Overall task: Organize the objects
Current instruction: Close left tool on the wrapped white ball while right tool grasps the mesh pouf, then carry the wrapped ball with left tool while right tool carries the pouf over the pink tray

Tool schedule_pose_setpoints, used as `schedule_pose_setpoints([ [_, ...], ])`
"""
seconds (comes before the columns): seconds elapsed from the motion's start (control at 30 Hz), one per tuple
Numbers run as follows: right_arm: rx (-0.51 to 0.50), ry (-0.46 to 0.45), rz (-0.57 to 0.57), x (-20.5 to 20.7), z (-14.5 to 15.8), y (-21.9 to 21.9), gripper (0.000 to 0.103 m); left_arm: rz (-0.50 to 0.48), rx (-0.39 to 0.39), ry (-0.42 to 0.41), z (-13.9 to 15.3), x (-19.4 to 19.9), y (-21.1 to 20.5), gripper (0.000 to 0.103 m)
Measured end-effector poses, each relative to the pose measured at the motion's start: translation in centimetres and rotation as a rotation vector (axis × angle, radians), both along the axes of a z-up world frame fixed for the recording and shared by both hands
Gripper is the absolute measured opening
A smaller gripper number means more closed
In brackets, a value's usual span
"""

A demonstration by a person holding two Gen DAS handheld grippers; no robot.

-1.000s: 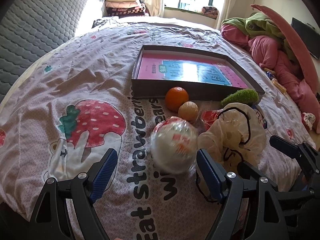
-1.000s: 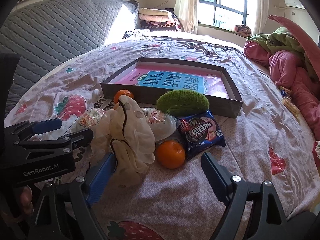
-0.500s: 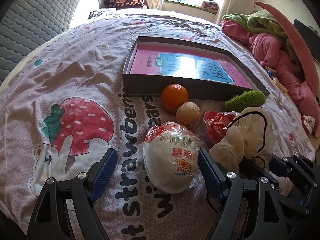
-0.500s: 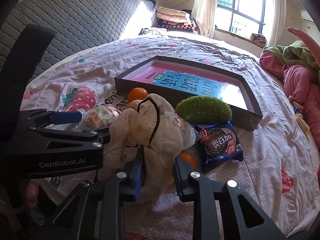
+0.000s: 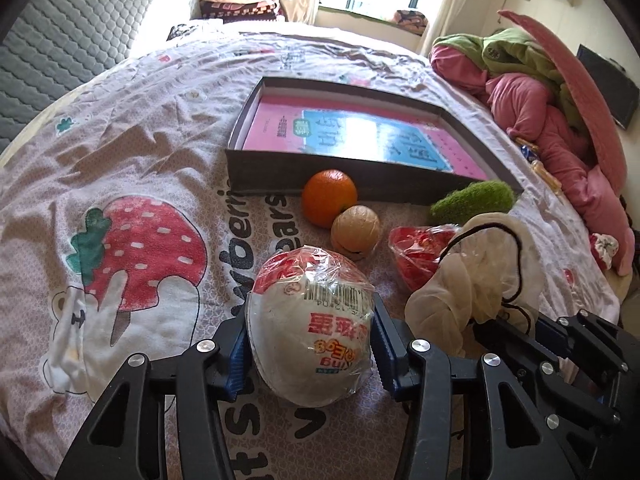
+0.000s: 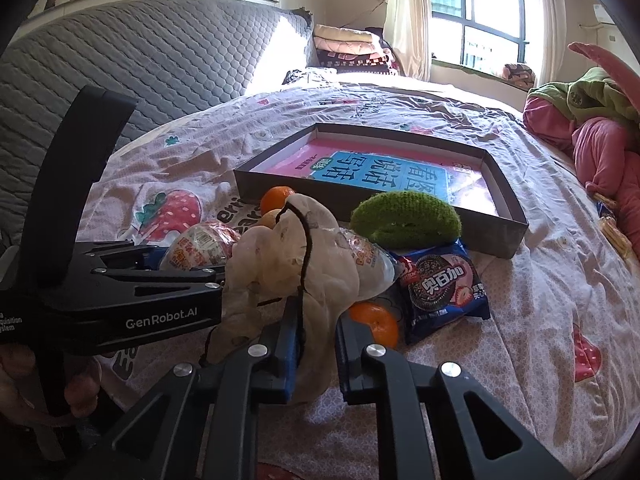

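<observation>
Left wrist view: the wrapped white bun on the bedspread is being squeezed by the closing left gripper, ready for lifting toward the shallow box.

Right wrist view: the cream cloth pouch is pinched tight by the right gripper, beside the snacks.

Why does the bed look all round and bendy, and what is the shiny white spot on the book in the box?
Left wrist view: the fisheye lens curves the bedsheet and darkens the corners; window light glares white off the book in the box. Right wrist view: same bending, the window is washed out, and sun bleaches part of the grey headboard.
</observation>
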State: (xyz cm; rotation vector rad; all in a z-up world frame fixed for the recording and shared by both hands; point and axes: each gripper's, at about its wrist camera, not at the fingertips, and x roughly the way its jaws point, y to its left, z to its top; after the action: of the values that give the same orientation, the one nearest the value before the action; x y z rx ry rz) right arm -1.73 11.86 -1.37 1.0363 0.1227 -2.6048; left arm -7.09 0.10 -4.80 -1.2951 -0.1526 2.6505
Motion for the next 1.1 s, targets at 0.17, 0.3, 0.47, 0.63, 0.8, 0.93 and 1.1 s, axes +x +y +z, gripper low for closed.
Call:
schedule_pose_setpoints([
  [0.17, -0.023, 0.018, -0.003, 0.3, 0.4, 0.4, 0.016, -0.021, -0.005, 0.042, 1.1, 0.8, 0.4, 0.053],
  [0.3, -0.034, 0.037, -0.007, 0.6, 0.9, 0.7, 0.016, -0.03, -0.012, 0.059, 1.7, 1.4, 0.6, 0.053],
  [0.47, -0.044, 0.073, -0.01, 1.2, 1.8, 0.8, 0.016, -0.026, -0.015, 0.088, 2.5, 2.2, 0.7, 0.053],
  [0.63, -0.047, 0.11, -0.011, 1.7, 2.6, 1.0, 0.016, -0.024, -0.023, 0.117, 3.6, 2.9, 0.8, 0.053],
  [0.8, -0.051, 0.14, -0.019, 2.0, 3.3, 1.3, 0.016, -0.024, -0.033, 0.145, 4.6, 3.5, 1.1, 0.053],
  [0.93, -0.054, 0.158, -0.024, 2.2, 3.9, 1.4, 0.016, -0.022, -0.041, 0.16, 5.3, 3.8, 1.3, 0.053],
  [1.1, -0.056, 0.177, -0.026, 2.4, 4.4, 1.6, 0.016, -0.02, -0.053, 0.178, 6.1, 4.1, 1.6, 0.053],
])
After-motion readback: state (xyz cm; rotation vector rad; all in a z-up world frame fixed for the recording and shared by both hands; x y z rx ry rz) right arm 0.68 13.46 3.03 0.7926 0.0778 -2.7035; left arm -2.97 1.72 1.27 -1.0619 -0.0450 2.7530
